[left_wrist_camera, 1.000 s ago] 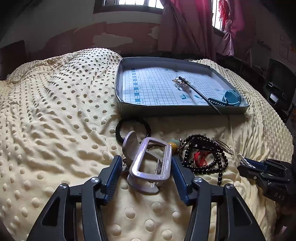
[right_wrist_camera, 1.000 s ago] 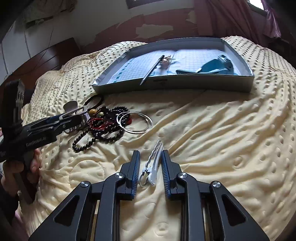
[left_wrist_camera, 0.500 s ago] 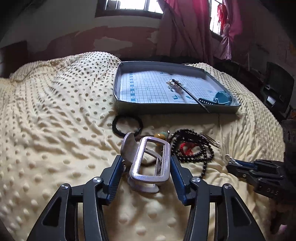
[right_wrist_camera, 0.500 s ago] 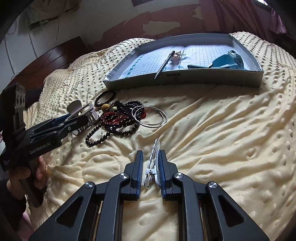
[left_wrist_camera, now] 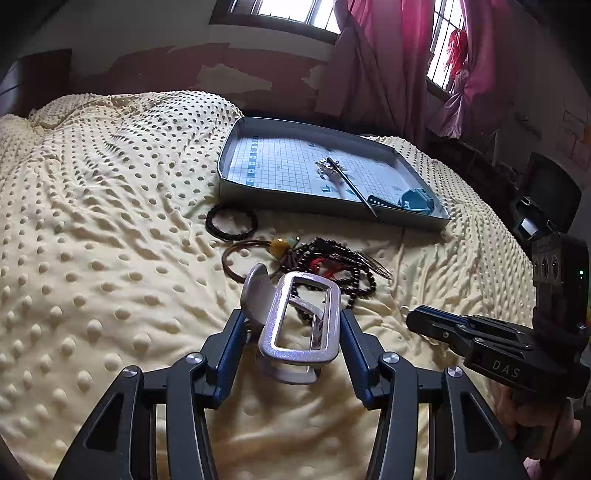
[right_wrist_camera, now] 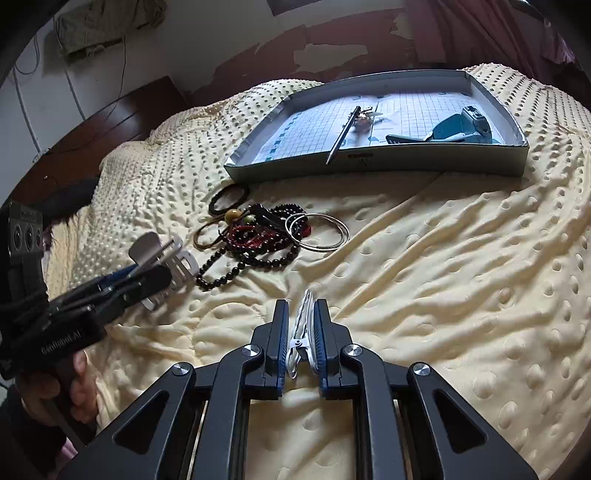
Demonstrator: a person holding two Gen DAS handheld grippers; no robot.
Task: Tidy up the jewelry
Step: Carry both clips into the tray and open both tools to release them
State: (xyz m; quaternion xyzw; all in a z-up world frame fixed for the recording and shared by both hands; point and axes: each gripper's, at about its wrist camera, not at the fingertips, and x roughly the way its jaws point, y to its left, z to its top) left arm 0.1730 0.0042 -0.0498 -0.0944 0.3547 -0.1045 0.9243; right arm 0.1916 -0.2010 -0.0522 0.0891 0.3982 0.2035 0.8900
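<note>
A bedroom in a home: a bed (left_wrist_camera: 110, 229) under a cream dotted blanket fills the near ground, a dark wooden headboard (right_wrist_camera: 110, 122) stands at its far left, pink curtains (left_wrist_camera: 373, 62) hang beside barred windows (left_wrist_camera: 288, 11), and the far wall's (left_wrist_camera: 177, 70) paint is peeling.

Metal, beads and dimpled cloth
Matt silver metal buckle (left_wrist_camera: 301, 325); glossy dark beads (right_wrist_camera: 255, 254); soft, bumpy yellow blanket (left_wrist_camera: 92, 229).

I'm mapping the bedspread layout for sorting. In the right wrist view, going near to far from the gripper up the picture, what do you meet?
Right gripper shut on the silver hair clip → silver bangles → grey tray → teal watch inside it.
</note>
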